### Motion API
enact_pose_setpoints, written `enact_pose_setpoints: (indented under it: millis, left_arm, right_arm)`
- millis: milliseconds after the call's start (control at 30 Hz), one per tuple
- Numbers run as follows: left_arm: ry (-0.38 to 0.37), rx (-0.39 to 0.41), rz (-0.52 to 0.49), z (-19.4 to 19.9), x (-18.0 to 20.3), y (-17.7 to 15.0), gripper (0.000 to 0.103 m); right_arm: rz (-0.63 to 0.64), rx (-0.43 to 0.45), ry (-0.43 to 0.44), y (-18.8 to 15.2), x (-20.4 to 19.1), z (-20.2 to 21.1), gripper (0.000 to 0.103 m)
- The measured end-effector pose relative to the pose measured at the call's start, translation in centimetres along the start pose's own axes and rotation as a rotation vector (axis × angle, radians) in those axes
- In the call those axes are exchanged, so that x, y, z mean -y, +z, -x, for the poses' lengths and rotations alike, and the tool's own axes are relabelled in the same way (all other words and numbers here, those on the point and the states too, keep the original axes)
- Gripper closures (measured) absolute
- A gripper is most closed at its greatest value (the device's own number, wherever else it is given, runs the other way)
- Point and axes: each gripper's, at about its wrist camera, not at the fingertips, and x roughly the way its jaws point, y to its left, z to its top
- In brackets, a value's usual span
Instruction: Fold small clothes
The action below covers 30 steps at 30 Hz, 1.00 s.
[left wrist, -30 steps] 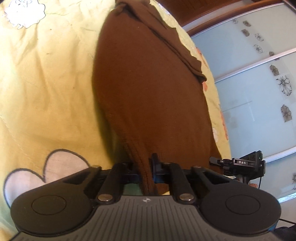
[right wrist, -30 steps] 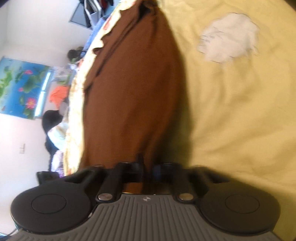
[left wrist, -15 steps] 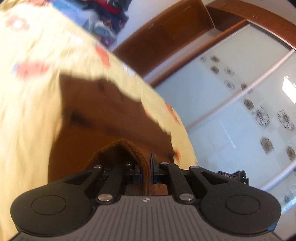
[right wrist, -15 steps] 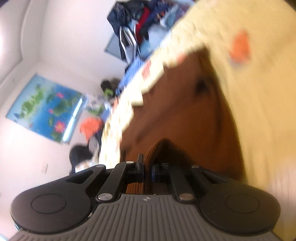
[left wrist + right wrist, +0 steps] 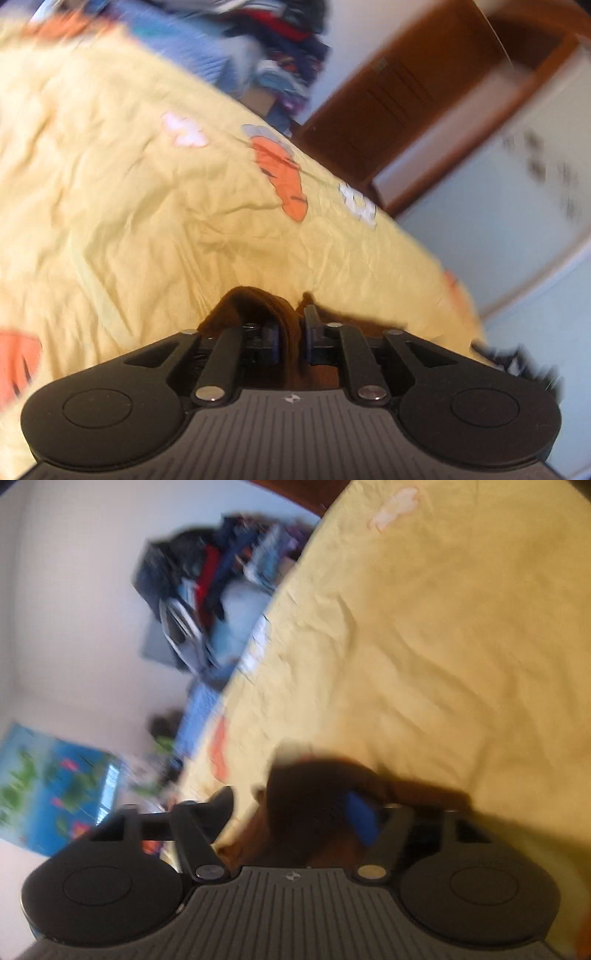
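The brown knit garment is bunched at the near edge of the yellow bed cover. In the left wrist view a fold of it stands up between the jaws of my left gripper. Those jaws are opening, and the pads still touch the fold on both sides. In the right wrist view the garment lies as a dark lump on the cover. My right gripper is opening, its jaws wide apart around the lump. Its blue pad stands clear of the cloth. The picture is blurred.
A pile of dark clothes lies past the far end of the bed, seen also as the clothes pile. A brown wooden door and pale sliding panels stand to the right. A blue poster hangs on the white wall.
Both grippers swept across the bed with the garment's edge, so its spread body left view. The right jaws sprang wide and let the cloth go. The left jaws widened a little.
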Motion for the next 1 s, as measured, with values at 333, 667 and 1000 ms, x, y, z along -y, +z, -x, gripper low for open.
enact_pose_setpoints:
  millis: [333, 667, 1000]
  left_arm:
    - [0.088, 0.099, 0.155, 11.1, -5.4, -9.8, 0.000]
    - [0.062, 0.041, 0.042, 10.3, -3.2, -13.9, 0.012]
    - [0.069, -0.006, 0.024, 13.8, -2.2, -15.5, 0.094]
  right_arm:
    - [0.333, 0.125, -0.222, -6.0, 0.1, 11.0, 0.000]
    - [0.399, -0.083, -0.193, -13.6, 0.2, 9.7, 0.034]
    - [0.436, -0.143, -0.155, -14.5, -1.4, 12.0, 0.081]
